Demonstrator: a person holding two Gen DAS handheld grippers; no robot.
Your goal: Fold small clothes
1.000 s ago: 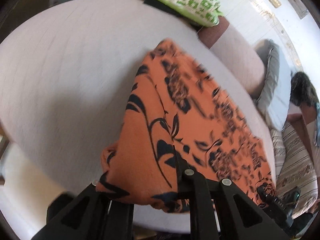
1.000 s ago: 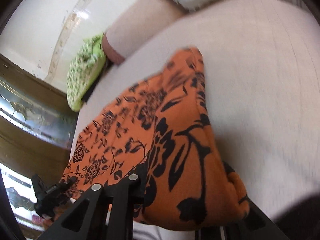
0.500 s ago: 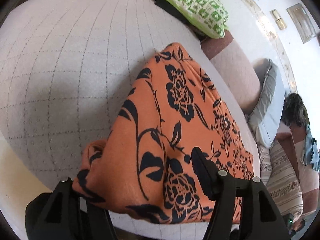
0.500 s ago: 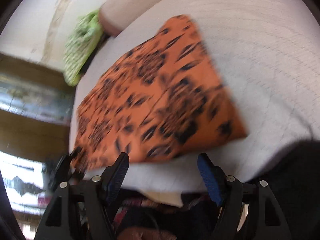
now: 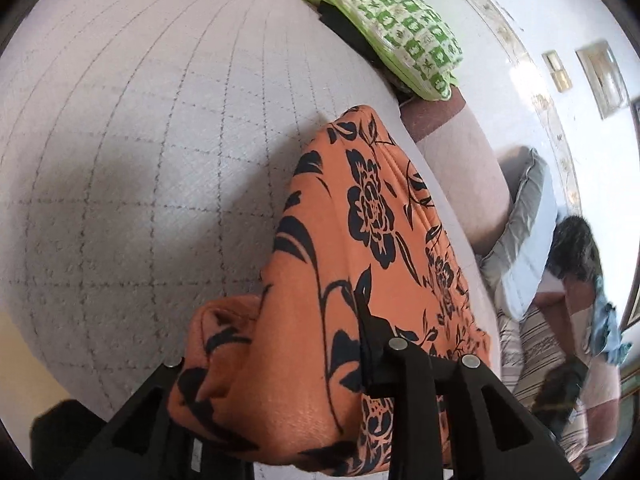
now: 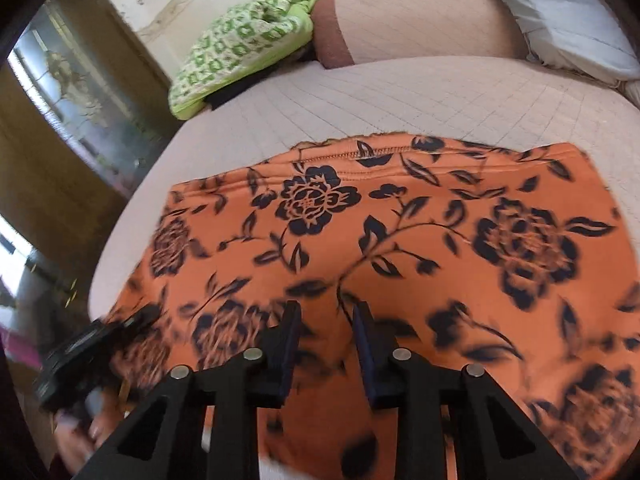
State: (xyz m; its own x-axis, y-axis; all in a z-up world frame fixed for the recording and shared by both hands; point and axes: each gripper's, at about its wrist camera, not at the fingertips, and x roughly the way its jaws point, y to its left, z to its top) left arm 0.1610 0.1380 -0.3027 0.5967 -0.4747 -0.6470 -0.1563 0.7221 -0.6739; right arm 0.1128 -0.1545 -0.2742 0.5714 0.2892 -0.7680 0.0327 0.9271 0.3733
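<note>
An orange garment with a black flower print lies on a pale quilted cushion. My left gripper is shut on a bunched corner of the garment, which bulges between its fingers. In the right wrist view the garment lies spread flat across the cushion. My right gripper hovers over its near edge with the jaws a small gap apart and nothing held. The left gripper also shows at the lower left of the right wrist view.
A green and white patterned pillow lies at the cushion's far edge, also in the right wrist view. A pink bolster and a grey pillow sit behind. More cloth and a striped cushion lie to the right.
My right gripper let go of the garment, pulled back, then returned over its near edge with narrower jaws. My left gripper opened half a second ago and has shut again on the corner.
</note>
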